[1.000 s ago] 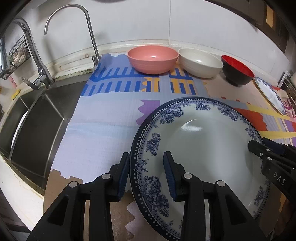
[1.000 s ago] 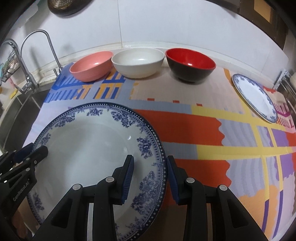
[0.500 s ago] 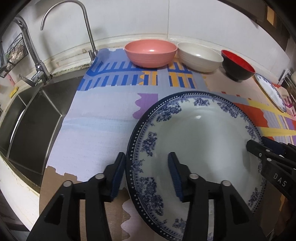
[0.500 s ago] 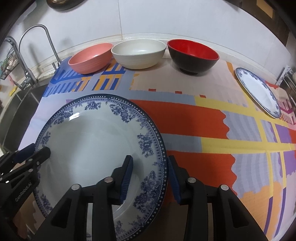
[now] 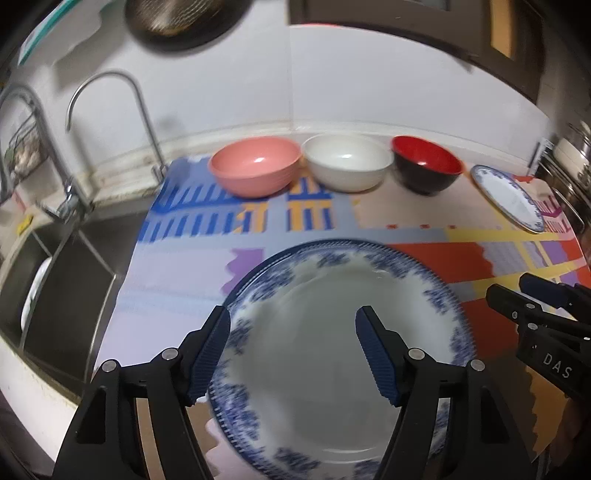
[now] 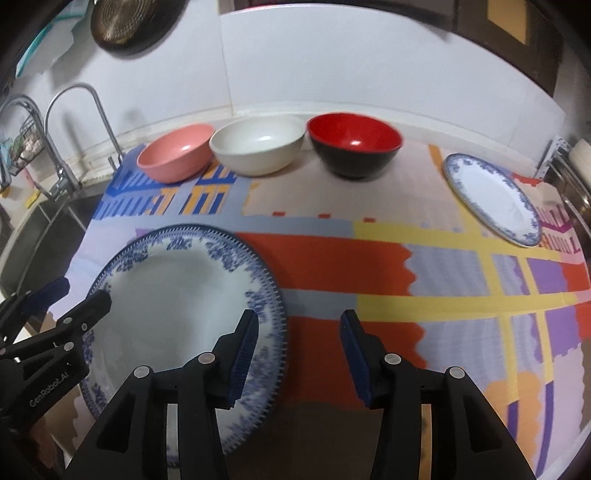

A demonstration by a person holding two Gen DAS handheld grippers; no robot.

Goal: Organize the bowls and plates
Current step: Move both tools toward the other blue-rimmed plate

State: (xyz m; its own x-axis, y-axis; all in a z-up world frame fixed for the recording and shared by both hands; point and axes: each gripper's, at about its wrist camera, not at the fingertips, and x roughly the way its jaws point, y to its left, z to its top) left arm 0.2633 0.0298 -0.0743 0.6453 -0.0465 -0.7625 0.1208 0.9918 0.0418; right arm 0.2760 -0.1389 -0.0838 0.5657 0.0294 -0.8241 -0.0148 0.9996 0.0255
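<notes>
A large blue-and-white plate (image 5: 332, 354) lies on the colourful mat; it also shows in the right wrist view (image 6: 173, 295). My left gripper (image 5: 293, 350) is open, its fingers spread over the plate's left rim. My right gripper (image 6: 295, 354) is open over the plate's right rim; it also shows in the left wrist view (image 5: 524, 295), as the left gripper does in the right wrist view (image 6: 74, 299). A pink bowl (image 5: 255, 170), a white bowl (image 5: 347, 166) and a red-and-black bowl (image 5: 426, 168) stand in a row at the back. A smaller blue-and-white plate (image 6: 491, 197) lies at the far right.
A steel sink (image 5: 62, 273) with two taps (image 5: 144, 114) lies left of the mat. A white dish (image 5: 33, 291) stands in the sink. A dish rack (image 6: 569, 184) is at the right edge. A dark pan (image 6: 125, 26) hangs on the wall.
Both grippers have opened wide and let go of the large plate, which now rests on the mat. Both cameras have tilted up and drawn back slightly.
</notes>
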